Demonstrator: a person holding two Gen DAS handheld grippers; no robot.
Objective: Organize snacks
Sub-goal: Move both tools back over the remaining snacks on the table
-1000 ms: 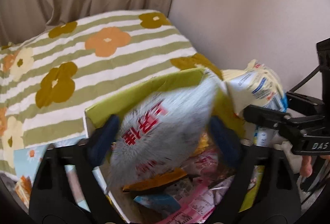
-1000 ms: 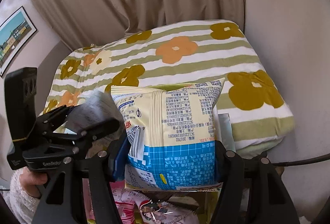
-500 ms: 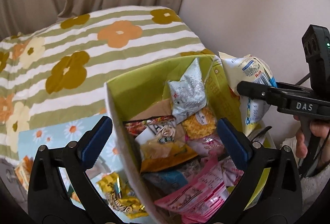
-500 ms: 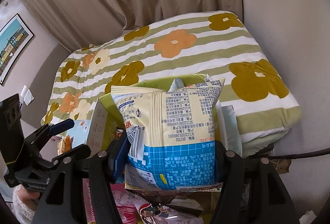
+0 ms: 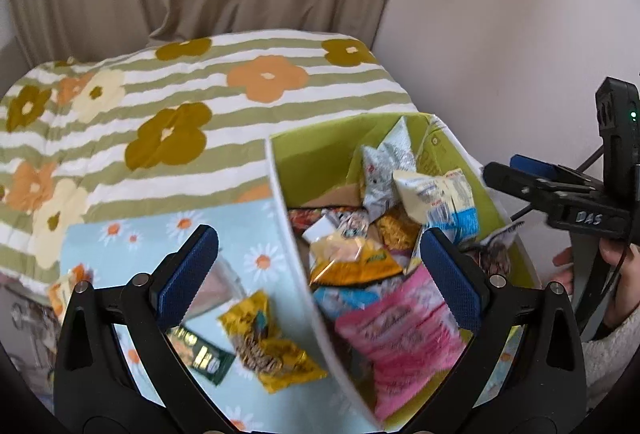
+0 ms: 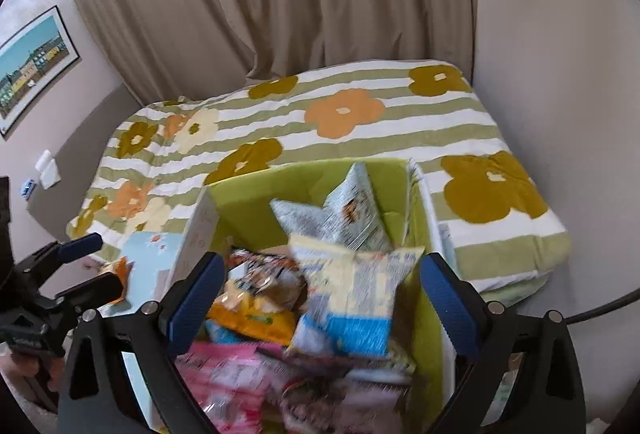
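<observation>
A green box [image 5: 320, 150] [image 6: 256, 190] holds several snack bags. A silver bag [image 5: 384, 166] [image 6: 344, 210] leans at its far end, and a yellow and blue bag [image 5: 440, 198] [image 6: 352, 298] lies just in front of it. A pink bag [image 5: 400, 338] lies at the near end. My left gripper [image 5: 316, 274] is open and empty above the box's left wall. My right gripper [image 6: 320, 302] is open and empty above the box, with the yellow and blue bag below it. A yellow snack bag [image 5: 268, 346] and a dark green packet [image 5: 204, 354] lie outside, left of the box.
The box stands on a light blue daisy cloth [image 5: 132, 234] next to a bed with a striped flower blanket [image 5: 160, 106] [image 6: 360, 122]. A wall is close on the right and curtains hang behind the bed.
The left gripper let the silver bag fall into the box, then drew back to the left. The right gripper opened and the yellow and blue bag dropped into the box.
</observation>
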